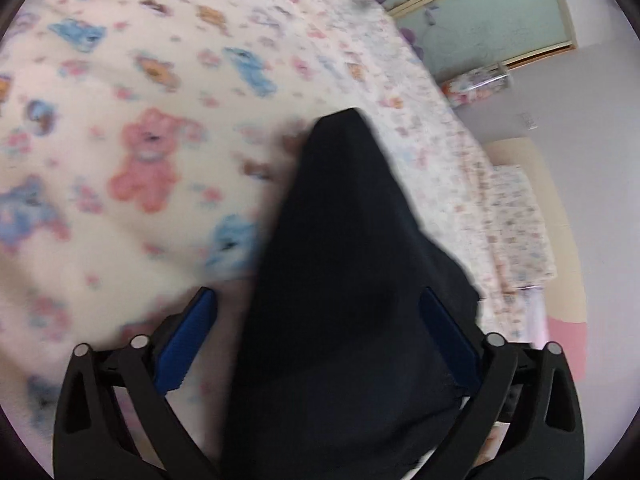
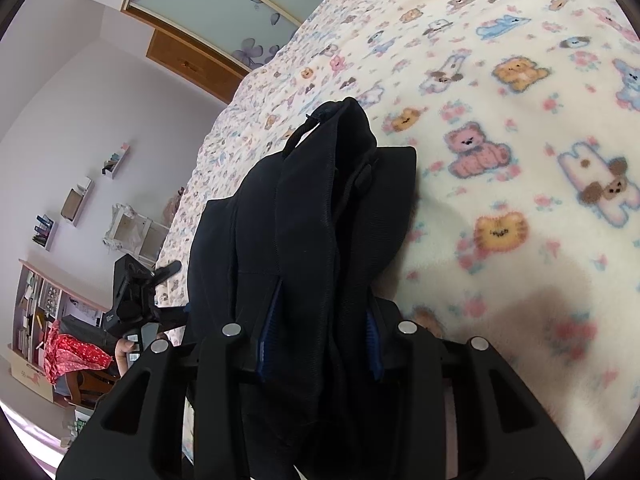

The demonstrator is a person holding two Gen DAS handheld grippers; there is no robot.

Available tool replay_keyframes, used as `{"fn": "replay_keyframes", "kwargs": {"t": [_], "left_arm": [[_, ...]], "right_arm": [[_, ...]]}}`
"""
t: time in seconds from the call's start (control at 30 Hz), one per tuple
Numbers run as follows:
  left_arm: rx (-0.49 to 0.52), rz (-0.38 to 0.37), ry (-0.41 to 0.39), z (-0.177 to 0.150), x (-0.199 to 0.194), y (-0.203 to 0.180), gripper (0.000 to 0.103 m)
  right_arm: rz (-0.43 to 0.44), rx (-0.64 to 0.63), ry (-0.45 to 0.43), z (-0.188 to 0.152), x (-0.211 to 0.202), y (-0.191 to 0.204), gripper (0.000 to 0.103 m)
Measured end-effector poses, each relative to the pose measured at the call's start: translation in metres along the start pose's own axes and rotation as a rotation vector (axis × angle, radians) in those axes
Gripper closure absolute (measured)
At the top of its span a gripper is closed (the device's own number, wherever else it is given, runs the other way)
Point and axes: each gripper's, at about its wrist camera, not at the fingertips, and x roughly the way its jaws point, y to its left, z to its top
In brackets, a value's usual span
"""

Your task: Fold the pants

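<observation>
Right gripper [image 2: 320, 344] pinching pants [image 2: 304, 220], left gripper [image 1: 316, 340] seemingly spread

The pants [image 2: 320, 216] are black, of a finely ribbed cloth, bunched into thick lengthwise folds with a belt loop showing near the top. They rise in a tapering heap over the bed, near its far edge, blurred in the left wrist view [image 1: 352, 264].

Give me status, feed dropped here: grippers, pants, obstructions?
Left hand-held gripper open, black pants draped between its fingers. Right hand-held gripper shut on pants, bunched above blanket. No obstruction seen.
</observation>
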Motion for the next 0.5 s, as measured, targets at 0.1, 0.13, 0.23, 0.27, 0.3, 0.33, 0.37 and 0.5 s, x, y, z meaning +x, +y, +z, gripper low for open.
{"fn": "replay_keyframes", "kwargs": {"t": [0.1, 0.13, 0.23, 0.27, 0.3, 0.33, 0.37, 0.5], "left_arm": [[0.008, -0.017, -0.005, 0.002, 0.006, -0.011, 0.017], [0.041, 0.010, -0.003, 0.001, 0.008, -0.018, 0.017], [0.121, 0.093, -0.004, -0.006, 0.010, -0.035, 0.023], [0.137, 0.131, -0.007, -0.007, 0.012, -0.038, 0.029], [0.150, 0.157, -0.008, -0.007, 0.012, -0.039, 0.031], [0.156, 0.176, -0.017, -0.009, 0.012, -0.042, 0.033], [0.157, 0.187, -0.022, -0.009, 0.012, -0.043, 0.038], [0.219, 0.266, -0.063, -0.017, 0.005, -0.056, 0.064]], "right_arm": [[-0.004, 0.006, -0.001, -0.001, 0.000, -0.001, 0.065], [-0.002, 0.011, -0.001, -0.001, 0.000, -0.002, 0.064], [0.002, 0.028, 0.004, -0.002, 0.003, -0.005, 0.061], [0.008, 0.040, 0.005, -0.003, 0.004, -0.008, 0.060], [0.016, 0.053, 0.007, -0.004, 0.006, -0.010, 0.059], [0.023, 0.066, 0.008, -0.004, 0.007, -0.012, 0.058], [0.028, 0.072, 0.008, -0.004, 0.007, -0.013, 0.058], [0.030, 0.029, -0.019, -0.005, 0.004, -0.005, 0.063]]}}
